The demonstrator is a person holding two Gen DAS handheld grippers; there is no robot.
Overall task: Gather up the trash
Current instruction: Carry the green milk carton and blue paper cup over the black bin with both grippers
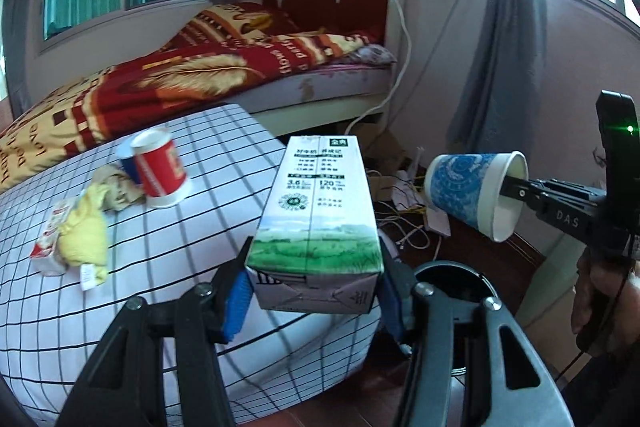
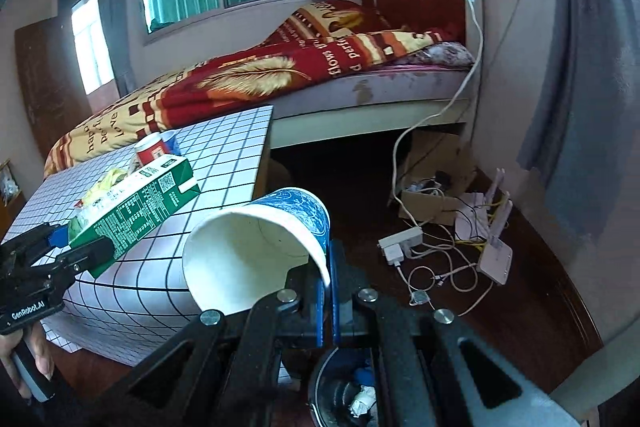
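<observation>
My left gripper [image 1: 314, 291] clamps the carton [image 1: 316, 223], my right gripper [image 2: 328, 291] pinches the cup [image 2: 256, 247] by 1 thin wall above the bin [image 2: 344, 391] — it could slip and miss.

We see the left hand-held gripper [image 1: 316, 291] tilted downward, its 2 blue pads [image 1: 237, 301] pressed on a milk carton [image 1: 318, 211]. The right hand-held gripper [image 2: 327, 301], also tilted down, pinches a paper cup [image 2: 256, 247] by its rim.
</observation>
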